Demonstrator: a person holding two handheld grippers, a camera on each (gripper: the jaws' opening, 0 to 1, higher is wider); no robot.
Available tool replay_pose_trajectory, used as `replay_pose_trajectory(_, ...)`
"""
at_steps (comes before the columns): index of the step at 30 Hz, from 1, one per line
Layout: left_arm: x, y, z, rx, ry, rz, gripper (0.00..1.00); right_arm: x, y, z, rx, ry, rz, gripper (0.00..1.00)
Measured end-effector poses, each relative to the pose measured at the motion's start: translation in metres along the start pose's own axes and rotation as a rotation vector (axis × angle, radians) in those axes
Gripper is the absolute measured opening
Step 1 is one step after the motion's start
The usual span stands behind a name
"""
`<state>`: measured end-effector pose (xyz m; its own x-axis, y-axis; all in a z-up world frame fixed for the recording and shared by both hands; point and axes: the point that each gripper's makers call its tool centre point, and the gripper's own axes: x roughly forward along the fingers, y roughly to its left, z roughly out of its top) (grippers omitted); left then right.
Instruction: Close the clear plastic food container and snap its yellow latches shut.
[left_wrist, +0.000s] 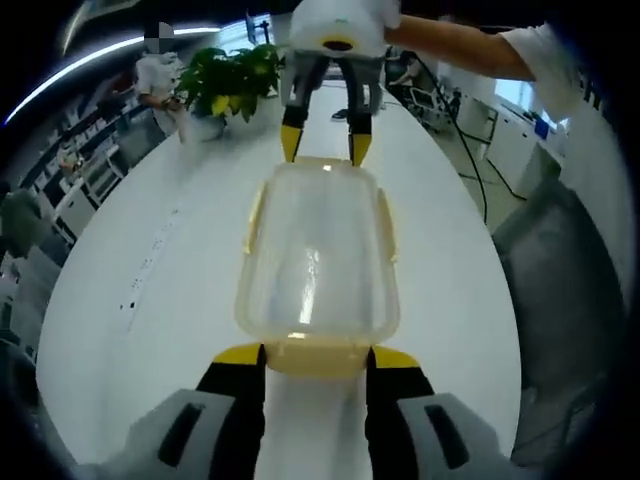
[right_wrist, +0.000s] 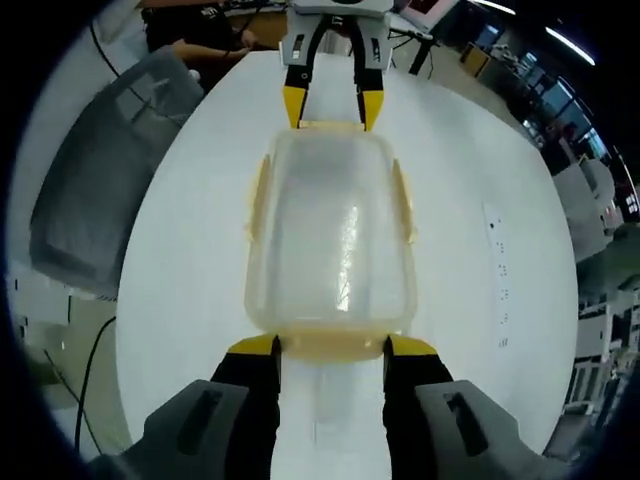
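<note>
My main worry is the container (left_wrist: 318, 260) skating across the smooth white desk (left_wrist: 150, 270) if I press one end latch harder than the other. With a hand-held gripper at each short end, uneven pressure would likely shove the box toward the weaker side or lift the far end off the surface. A second risk, as I judge it, is a jaw tip slipping off the slick yellow flap, so the latch flips back out instead of clicking under the rim. If the lid (right_wrist: 332, 225) is not seated evenly, forcing a latch could also leave one corner proud.

The left hand-held gripper (left_wrist: 316, 357) is spread wide, its yellow-tipped jaws straddling the near end latch (left_wrist: 316, 355), right at its corners and clamping nothing. The right hand-held gripper (right_wrist: 332, 347) stands the same way at the opposite end, jaws apart on either side of the end latch (right_wrist: 333, 345) there, with nothing pinched between them. Each shows at the far end in the other's view.

The container sits in the middle of the desk, lengthwise between the two grippers. It is a clear, rounded rectangular box with the lid resting on top and pale yellow latches on its long sides and ends. I cannot tell whether the side latches (right_wrist: 404, 205) are fully snapped. It looks empty. A potted plant (left_wrist: 232, 80) stands well apart at the far end.
</note>
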<state>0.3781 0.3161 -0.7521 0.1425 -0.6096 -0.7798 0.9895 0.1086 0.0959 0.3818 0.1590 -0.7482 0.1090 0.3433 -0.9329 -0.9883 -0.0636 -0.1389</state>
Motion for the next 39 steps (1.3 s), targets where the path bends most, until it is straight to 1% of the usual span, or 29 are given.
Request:
replay_pose_trajectory(5, 0.011, 0.000, 0.020, 0.005, 0.008, 0.014, 0.33, -0.007, 0.001, -0.019, -0.004, 0.000, -0.005, 0.37)
replay_pose_trajectory(7, 0.015, 0.001, 0.027, 0.011, 0.014, 0.015, 0.33, -0.009, -0.005, -0.029, -0.002, 0.000, -0.006, 0.37)
replay_pose_trajectory(12, 0.025, 0.010, 0.040, 0.018, 0.031, 0.023, 0.33, -0.017, -0.008, -0.042, 0.003, -0.018, -0.019, 0.37)
replay_pose_trajectory(15, 0.031, 0.014, 0.049, 0.030, 0.040, 0.025, 0.33, -0.020, -0.011, -0.051, 0.006, -0.015, -0.026, 0.37)
replay_pose_trajectory(17, 0.036, 0.018, 0.055, 0.035, 0.044, 0.024, 0.33, -0.022, -0.016, -0.060, 0.012, -0.021, -0.029, 0.37)
replay_pose_trajectory(22, 0.049, 0.026, 0.067, 0.042, 0.055, 0.015, 0.33, -0.023, -0.019, -0.077, 0.029, -0.027, -0.033, 0.37)
replay_pose_trajectory(26, 0.061, 0.032, 0.073, 0.043, 0.063, 0.004, 0.33, -0.022, -0.025, -0.089, 0.041, -0.028, -0.033, 0.37)
replay_pose_trajectory(29, 0.072, 0.038, 0.077, 0.049, 0.085, -0.006, 0.33, -0.018, -0.033, -0.102, 0.053, -0.020, -0.029, 0.37)
replay_pose_trajectory(35, 0.086, 0.047, 0.082, 0.042, 0.104, -0.028, 0.33, -0.013, -0.038, -0.116, 0.067, -0.011, -0.015, 0.37)
replay_pose_trajectory(39, 0.096, 0.049, 0.081, 0.042, 0.128, -0.045, 0.33, -0.008, -0.040, -0.123, 0.074, -0.001, 0.002, 0.37)
